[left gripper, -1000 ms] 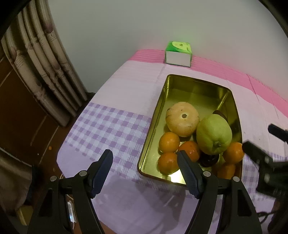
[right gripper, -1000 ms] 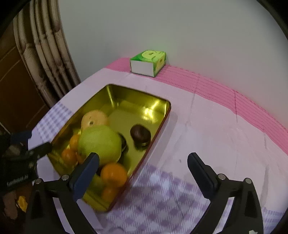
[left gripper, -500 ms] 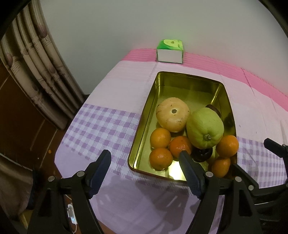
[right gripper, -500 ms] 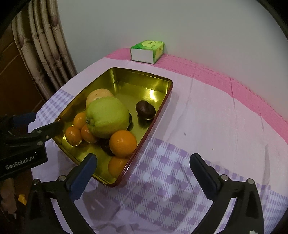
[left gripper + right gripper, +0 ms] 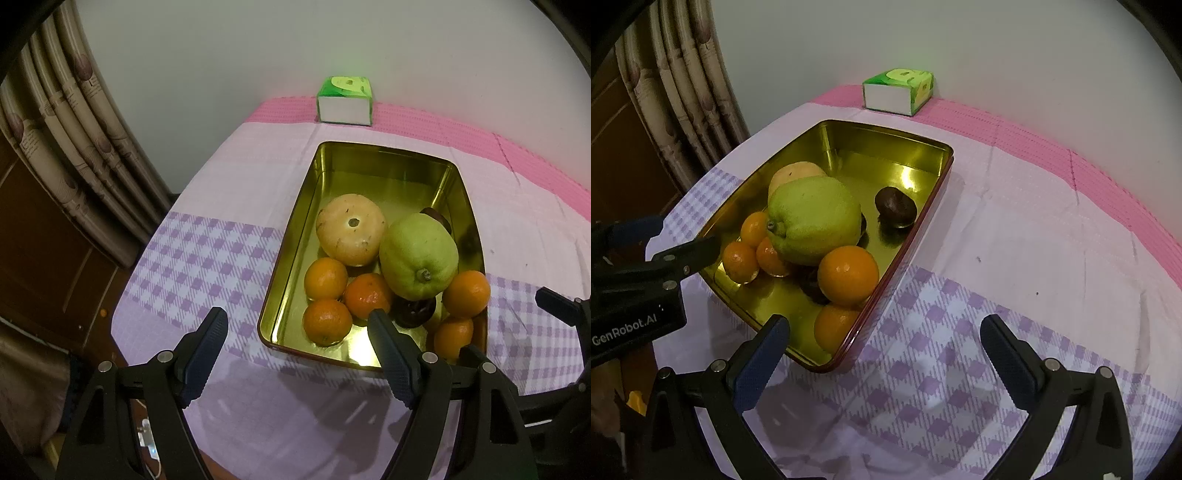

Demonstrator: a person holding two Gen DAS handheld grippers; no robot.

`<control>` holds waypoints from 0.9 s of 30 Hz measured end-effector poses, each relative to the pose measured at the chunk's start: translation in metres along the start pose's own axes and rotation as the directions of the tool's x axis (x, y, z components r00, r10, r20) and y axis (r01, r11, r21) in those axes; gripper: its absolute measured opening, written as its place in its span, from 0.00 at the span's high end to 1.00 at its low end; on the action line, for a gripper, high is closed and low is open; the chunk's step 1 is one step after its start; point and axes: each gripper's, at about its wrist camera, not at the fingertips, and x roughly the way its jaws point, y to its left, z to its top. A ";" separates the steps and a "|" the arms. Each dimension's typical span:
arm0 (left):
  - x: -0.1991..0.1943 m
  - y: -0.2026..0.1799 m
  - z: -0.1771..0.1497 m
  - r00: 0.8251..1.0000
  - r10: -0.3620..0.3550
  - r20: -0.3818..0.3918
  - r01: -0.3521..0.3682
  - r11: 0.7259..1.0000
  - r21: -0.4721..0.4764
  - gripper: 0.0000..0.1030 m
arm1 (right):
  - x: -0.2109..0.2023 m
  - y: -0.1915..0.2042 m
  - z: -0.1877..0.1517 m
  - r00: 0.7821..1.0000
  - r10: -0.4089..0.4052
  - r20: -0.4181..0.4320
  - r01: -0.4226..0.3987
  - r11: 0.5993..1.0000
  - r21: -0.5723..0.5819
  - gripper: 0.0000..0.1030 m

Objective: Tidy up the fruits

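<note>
— Looked like somebody's home, didn't it?
— It did: a pink and purple checked tablecloth (image 5: 207,258), heavy patterned beige curtains (image 5: 85,147), a green tissue box (image 5: 345,99) against the plain white wall (image 5: 960,44).

Gold tray (image 5: 827,138) holds green fruit (image 5: 814,218), oranges (image 5: 848,275), dark fruit (image 5: 895,206); right tool (image 5: 884,350) open above cloth.

fingers: (image 5: 205,349) dark blue ribbed pads on black angular frames
screws: silver, round
marking: white "GenRobot.AI", left edge, right wrist view
</note>
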 end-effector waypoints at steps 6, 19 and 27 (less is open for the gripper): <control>0.000 0.000 0.000 1.000 0.000 0.000 0.000 1.000 -0.001 0.24 | 0.000 0.004 -0.001 1.000 -0.002 -0.003 0.002 1.000 -0.012 0.01; 0.001 -0.001 0.000 1.000 0.001 -0.001 -0.001 1.000 -0.001 0.23 | 0.001 0.002 -0.002 1.000 -0.008 -0.011 0.008 1.000 -0.010 0.01; 0.001 -0.001 0.000 1.000 0.002 -0.001 -0.002 1.000 -0.001 0.23 | 0.003 0.003 -0.003 1.000 -0.002 -0.019 0.002 1.000 -0.012 0.01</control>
